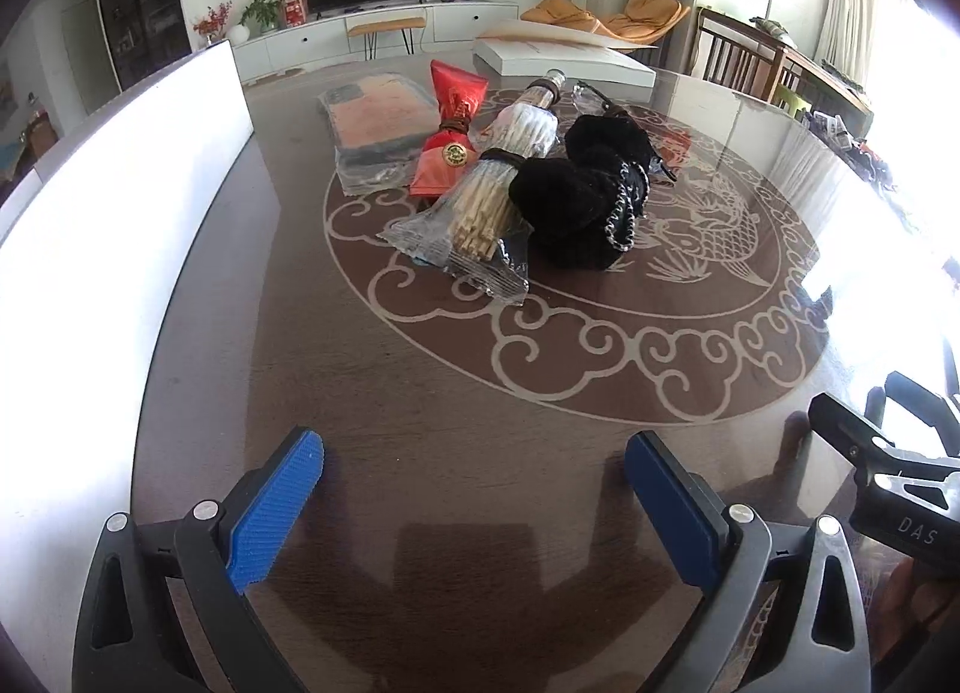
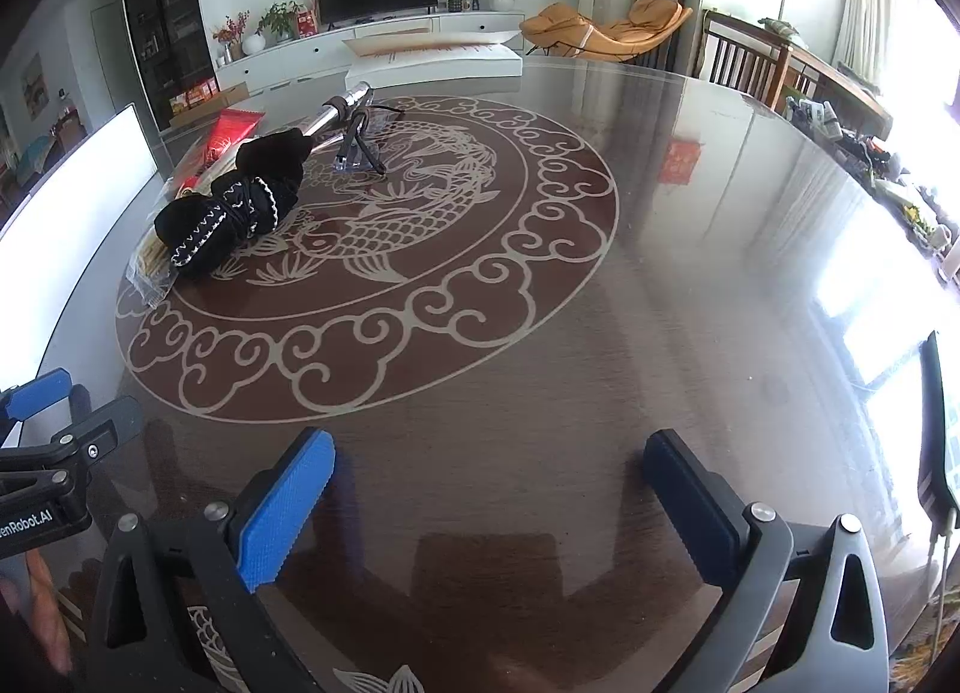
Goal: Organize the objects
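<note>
On the glossy round table (image 1: 420,513), the clutter sits mid-pattern, well ahead of you; your left gripper (image 1: 474,489) and right gripper (image 2: 489,489) gape empty; nothing's sorted yet, so I'd reach first for the black pouch (image 1: 582,195) beside the chopstick pack (image 1: 480,213).

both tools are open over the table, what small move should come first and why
Probably ease the left tool forward toward the chopstick packet. Both it and the right tool stand open and empty over bare table, and that packet is the pile's nearest item, partly under the black fabric bundle.
</note>
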The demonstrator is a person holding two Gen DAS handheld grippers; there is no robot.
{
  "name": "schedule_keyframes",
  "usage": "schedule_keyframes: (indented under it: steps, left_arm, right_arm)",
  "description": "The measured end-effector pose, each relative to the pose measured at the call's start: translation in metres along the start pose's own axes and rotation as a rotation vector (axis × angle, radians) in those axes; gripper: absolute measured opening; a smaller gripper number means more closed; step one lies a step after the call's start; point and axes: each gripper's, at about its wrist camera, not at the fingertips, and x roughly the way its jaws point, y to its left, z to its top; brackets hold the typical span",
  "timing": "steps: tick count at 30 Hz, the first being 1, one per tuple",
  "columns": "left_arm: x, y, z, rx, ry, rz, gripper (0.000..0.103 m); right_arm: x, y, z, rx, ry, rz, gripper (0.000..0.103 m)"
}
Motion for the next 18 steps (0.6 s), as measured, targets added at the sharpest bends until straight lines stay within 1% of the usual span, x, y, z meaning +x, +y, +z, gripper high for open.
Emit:
schedule_keyframes:
  steps: [18]
  left_arm:
    - [-0.0005,-0.0017,-0.0004,0.006,-0.006,-0.004,0.103]
  right_arm:
    - [0.0011,-0.0013,-0.0009,0.000,-0.001,-0.001,0.103]
